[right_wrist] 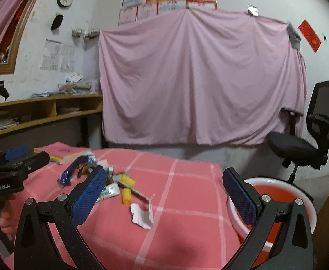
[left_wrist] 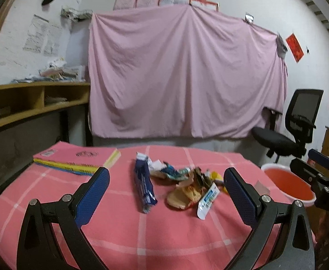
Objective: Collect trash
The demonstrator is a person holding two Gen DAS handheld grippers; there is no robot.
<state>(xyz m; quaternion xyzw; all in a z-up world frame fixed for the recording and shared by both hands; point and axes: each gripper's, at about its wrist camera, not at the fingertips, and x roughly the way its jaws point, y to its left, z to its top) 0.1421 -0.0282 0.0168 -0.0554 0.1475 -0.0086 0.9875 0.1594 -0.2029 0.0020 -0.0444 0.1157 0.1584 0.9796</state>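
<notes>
Pink checked tablecloth (left_wrist: 164,236) carries a heap of wrappers (left_wrist: 182,184) mid-table. We hold the left gripper (left_wrist: 166,193) wide, empty, just short of the heap. Right gripper (right_wrist: 162,193) also wide, empty; wrappers ahead-left, red bin (right_wrist: 299,193) at right.

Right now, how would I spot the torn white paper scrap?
Find the pink checked tablecloth, then the wrapper pile. The torn white paper scrap lies alone beside it, toward the red bucket: plain white, nothing printed.
</notes>
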